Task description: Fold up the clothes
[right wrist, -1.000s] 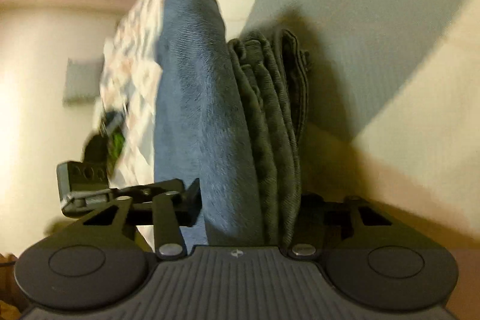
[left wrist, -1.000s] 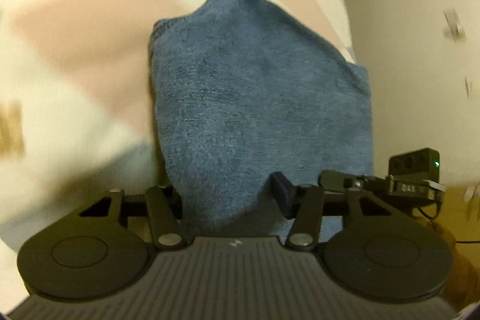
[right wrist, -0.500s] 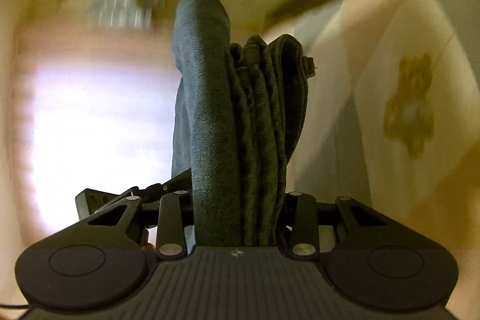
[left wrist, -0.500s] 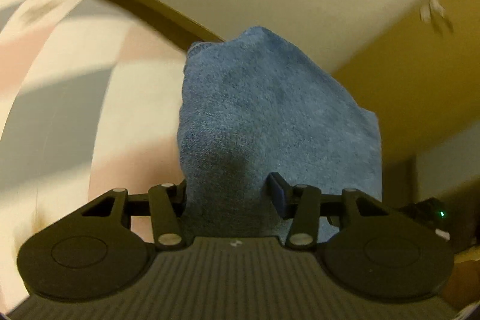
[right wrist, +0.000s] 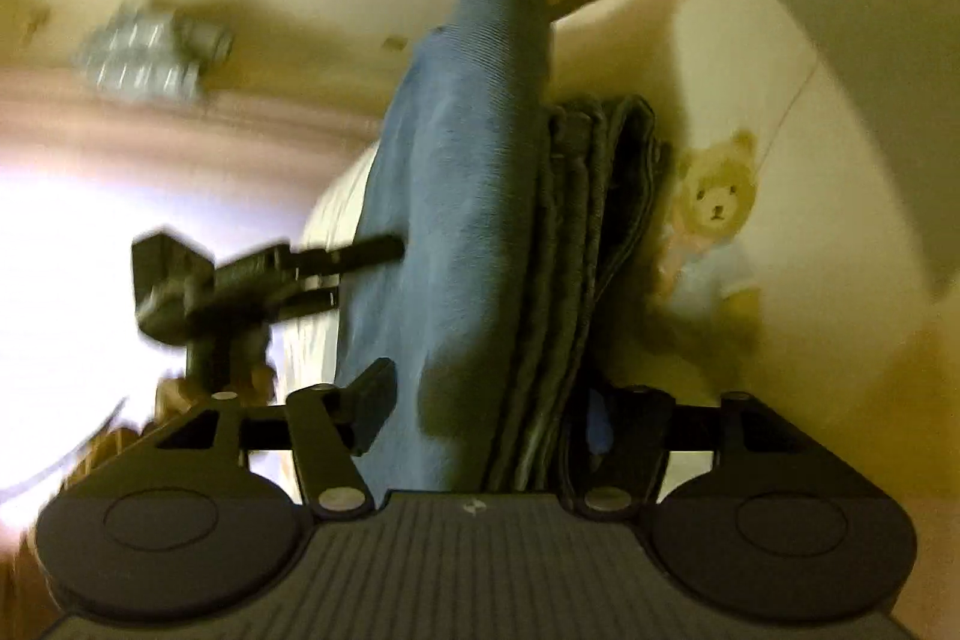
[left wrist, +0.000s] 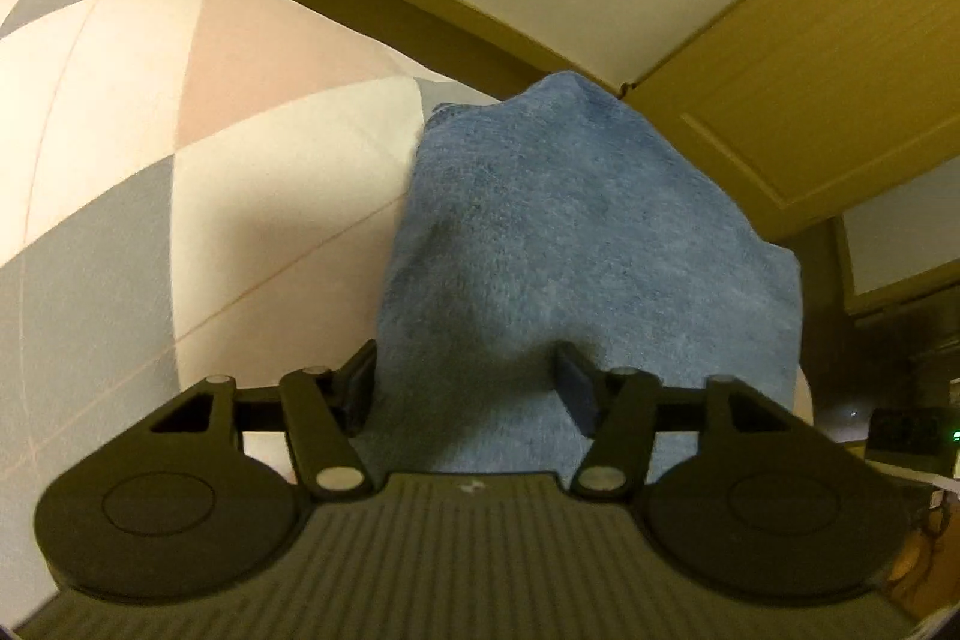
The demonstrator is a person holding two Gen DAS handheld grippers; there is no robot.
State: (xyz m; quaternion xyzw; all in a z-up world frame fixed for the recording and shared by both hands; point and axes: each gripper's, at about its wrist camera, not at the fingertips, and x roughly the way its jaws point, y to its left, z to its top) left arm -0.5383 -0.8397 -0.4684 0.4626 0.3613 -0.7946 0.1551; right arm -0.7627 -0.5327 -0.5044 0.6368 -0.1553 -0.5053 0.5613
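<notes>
- Left wrist view: the left gripper (left wrist: pixel 465 379) pinches a folded blue garment (left wrist: pixel 576 244), which sticks out straight ahead between its fingers. The jaws are opening slightly, though the pads press the cloth on both sides. A second ago the patterned bedspread (left wrist: pixel 120 148) filled the background; now it lies only to the gripper's left, with a wall and a wooden door (left wrist: pixel 810 58) ahead, so the bundle has been swung round.
- Right wrist view: the right gripper (right wrist: pixel 480 406) has the same garment (right wrist: pixel 468 196) between its fingers, folded layers on edge. Its jaws are opening; the left pad now stands clear of the cloth, which suggests the bundle is being set down on the bedspread (right wrist: pixel 750 100).
- No brand or readable writing shows; only a teddy-bear print (right wrist: pixel 717 199) to the right.
</notes>
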